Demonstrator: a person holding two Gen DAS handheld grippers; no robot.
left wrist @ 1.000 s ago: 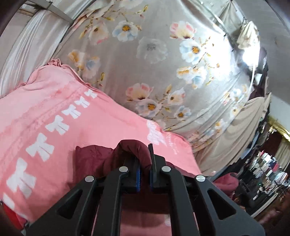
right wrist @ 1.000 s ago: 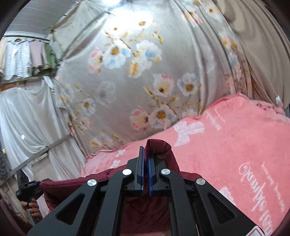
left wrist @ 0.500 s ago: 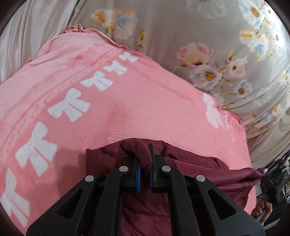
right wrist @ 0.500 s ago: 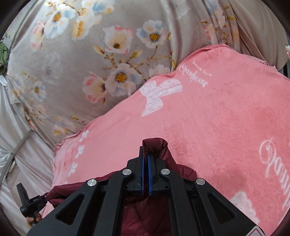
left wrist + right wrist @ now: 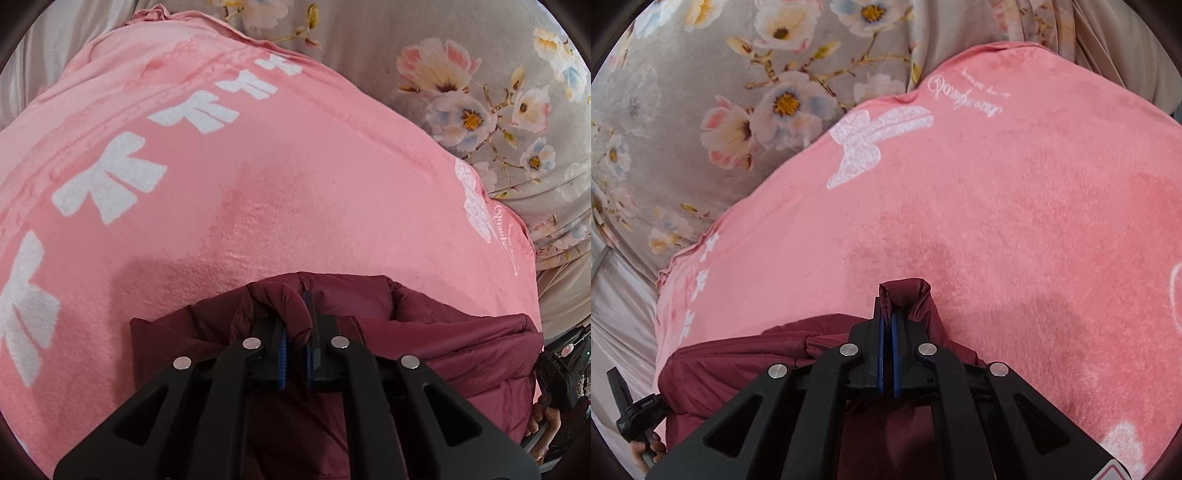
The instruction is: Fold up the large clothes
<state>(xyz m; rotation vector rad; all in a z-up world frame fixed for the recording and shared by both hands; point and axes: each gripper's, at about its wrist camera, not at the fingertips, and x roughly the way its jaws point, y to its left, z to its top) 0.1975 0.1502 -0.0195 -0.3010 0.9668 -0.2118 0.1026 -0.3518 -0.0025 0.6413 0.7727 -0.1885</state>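
A dark maroon padded jacket point(image 5: 443, 343) hangs between my two grippers just above a pink blanket point(image 5: 258, 166). My left gripper point(image 5: 295, 317) is shut on a bunched fold of the jacket's edge. My right gripper point(image 5: 887, 314) is shut on another fold of the jacket point(image 5: 738, 362), which stretches off to the left toward the other gripper point(image 5: 631, 413). The right gripper also shows at the right edge of the left wrist view point(image 5: 565, 373). The jacket's lower part is hidden under the gripper bodies.
The pink blanket point(image 5: 1015, 221) with white bow prints and script covers the bed. A grey floral sheet point(image 5: 461, 74) lies beyond it; it also shows in the right wrist view point(image 5: 701, 92). Pale satin fabric point(image 5: 617, 314) is at the left side.
Both grippers have tilted down and lowered toward the pink blanket, carrying the jacket with them. The room behind has gone out of view. Both stay shut on the jacket.
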